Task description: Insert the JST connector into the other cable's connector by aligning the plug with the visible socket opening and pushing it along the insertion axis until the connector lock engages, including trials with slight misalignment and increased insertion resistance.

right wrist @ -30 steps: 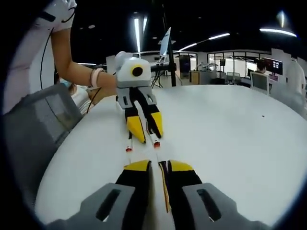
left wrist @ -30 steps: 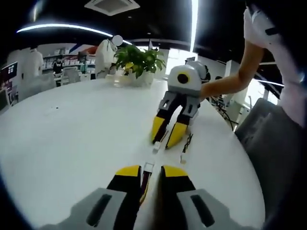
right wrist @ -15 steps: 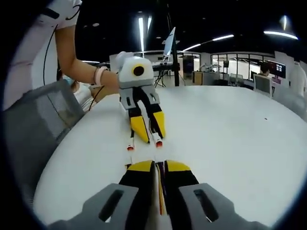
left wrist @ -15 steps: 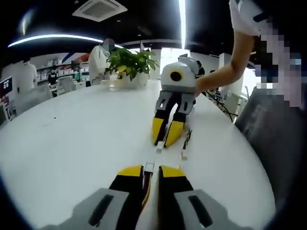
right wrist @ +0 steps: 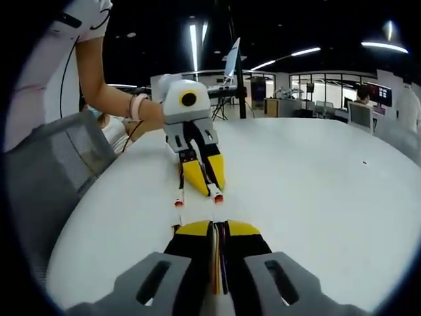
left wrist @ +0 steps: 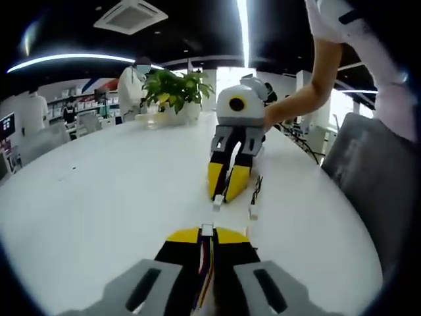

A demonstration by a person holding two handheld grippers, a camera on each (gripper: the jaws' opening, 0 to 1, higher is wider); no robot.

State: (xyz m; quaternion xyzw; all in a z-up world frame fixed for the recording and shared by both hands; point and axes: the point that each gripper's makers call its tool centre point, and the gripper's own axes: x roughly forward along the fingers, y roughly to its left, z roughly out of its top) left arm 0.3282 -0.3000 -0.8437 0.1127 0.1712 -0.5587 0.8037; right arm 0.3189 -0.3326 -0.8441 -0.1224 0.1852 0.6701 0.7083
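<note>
In the left gripper view my left gripper (left wrist: 207, 234) is shut on a cable of coloured wires (left wrist: 206, 270), and its white connector (left wrist: 207, 230) pokes out between the yellow tips. Straight ahead, my right gripper (left wrist: 224, 191) points back at it, low over the white table (left wrist: 99, 197), with a small white connector (left wrist: 217, 201) at its tips. In the right gripper view my right gripper (right wrist: 218, 227) is shut on a striped cable (right wrist: 218, 260). The left gripper (right wrist: 205, 184) faces it, with a red-tipped connector (right wrist: 217, 195) at its tip. The two connectors are apart.
A loose black-wired connector (left wrist: 252, 212) lies beside the right gripper, and another red-tipped end (right wrist: 177, 202) lies beside the left one. A potted plant (left wrist: 172, 89) stands at the table's far side. A grey chair (left wrist: 368, 171) sits close to the table edge. A person's arm (left wrist: 309, 92) holds the right gripper.
Both pairs of jaws have closed tighter onto their cables. The gap between the two grippers has shrunk slightly.
</note>
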